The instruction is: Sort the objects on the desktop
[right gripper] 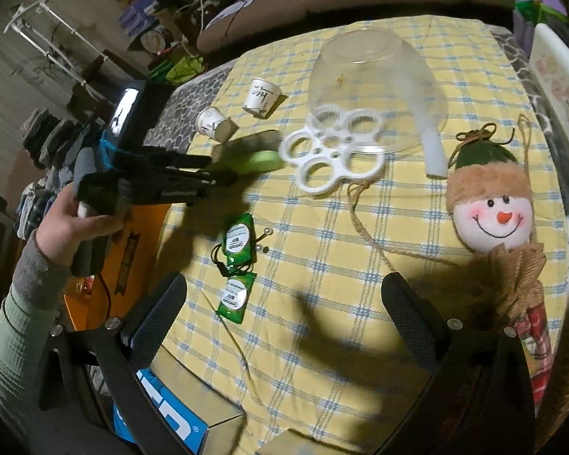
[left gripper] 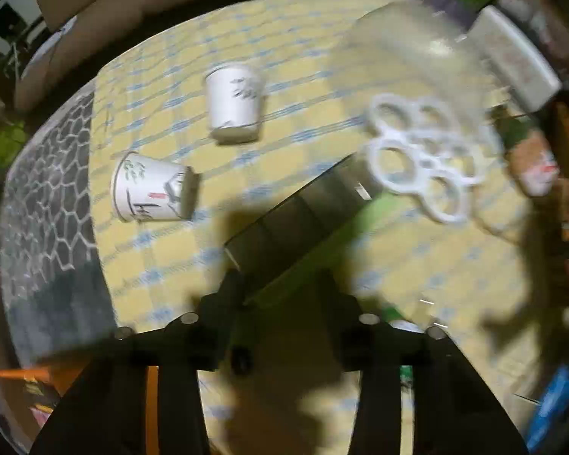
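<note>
As seen along the left fingers, pinching with the left gripper (left gripper: 280,288) the near end of a long dark case (left gripper: 299,220) with a green side; jaws closed in on it from both sides. Picture blurred, so cannot tell whether lifted or resting on the worktop (left gripper: 284,38) with its yellow checked cloth. Pointing toward one o'clock, far end just beside a white ring holder (left gripper: 417,159). At ten and eleven o'clock of the case, well apart from it, two tipped paper cups (left gripper: 151,189).

From the right wrist: right gripper (right gripper: 284,314) over the cloth, jaws spread wide, nothing between. At eleven o'clock of it, two green packets (right gripper: 239,239). At twelve, an upturned clear bowl (right gripper: 375,87). At two, a snowman doll (right gripper: 489,204). At nine, a hand (right gripper: 76,223) around the left gripper's handle.
</note>
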A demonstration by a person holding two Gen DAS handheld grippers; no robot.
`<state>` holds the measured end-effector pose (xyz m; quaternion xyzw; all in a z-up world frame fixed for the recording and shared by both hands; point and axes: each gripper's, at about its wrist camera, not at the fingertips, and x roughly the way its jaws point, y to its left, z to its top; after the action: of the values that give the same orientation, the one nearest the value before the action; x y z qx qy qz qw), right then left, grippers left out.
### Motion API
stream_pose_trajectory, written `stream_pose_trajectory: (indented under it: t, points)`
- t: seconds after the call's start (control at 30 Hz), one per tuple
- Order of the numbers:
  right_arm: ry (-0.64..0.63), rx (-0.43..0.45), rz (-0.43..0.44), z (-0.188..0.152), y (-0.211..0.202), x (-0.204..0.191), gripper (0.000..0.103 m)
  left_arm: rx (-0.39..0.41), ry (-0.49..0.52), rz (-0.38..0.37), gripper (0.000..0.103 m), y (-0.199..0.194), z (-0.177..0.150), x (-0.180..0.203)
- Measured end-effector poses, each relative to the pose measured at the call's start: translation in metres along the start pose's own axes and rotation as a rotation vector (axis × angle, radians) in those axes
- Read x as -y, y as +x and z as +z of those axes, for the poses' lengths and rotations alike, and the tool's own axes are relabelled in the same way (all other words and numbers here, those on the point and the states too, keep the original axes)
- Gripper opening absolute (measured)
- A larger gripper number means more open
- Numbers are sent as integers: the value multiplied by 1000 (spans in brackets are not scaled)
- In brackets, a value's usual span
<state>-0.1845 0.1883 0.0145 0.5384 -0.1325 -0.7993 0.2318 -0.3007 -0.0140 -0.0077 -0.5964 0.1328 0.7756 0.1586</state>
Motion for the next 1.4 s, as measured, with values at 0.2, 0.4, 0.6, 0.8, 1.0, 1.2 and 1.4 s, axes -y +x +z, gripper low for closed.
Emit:
stream_pose_trajectory:
  t: [0.2,0.4,0.6,0.8,1.0,1.2,1.4]
  points:
    - [13,25,32,-2,-10,-6,103,42,-10,-28,46,-48,-37,13]
    - [36,32,73,-4,-10,-11,102,-9,-55,86,74,-25,-58,-7]
    - [8,6,74,-12,-5,-22,102,-66,-11,163,49,15,-48,-2]
    - [11,-9,63,-13,2,-18,102,-42,-25,142,6,20,-46,-6]
    - [9,-2,79,-18,0,-22,102,55,-16,107,5,-28,-46,1]
    - [15,30,93,-22,-18,-33,102,215,-32,-16,5,-137,-40,13]
    - [-7,93,94,-30,-55,-54,102,295,-12,-98,5,-222,-35,31]
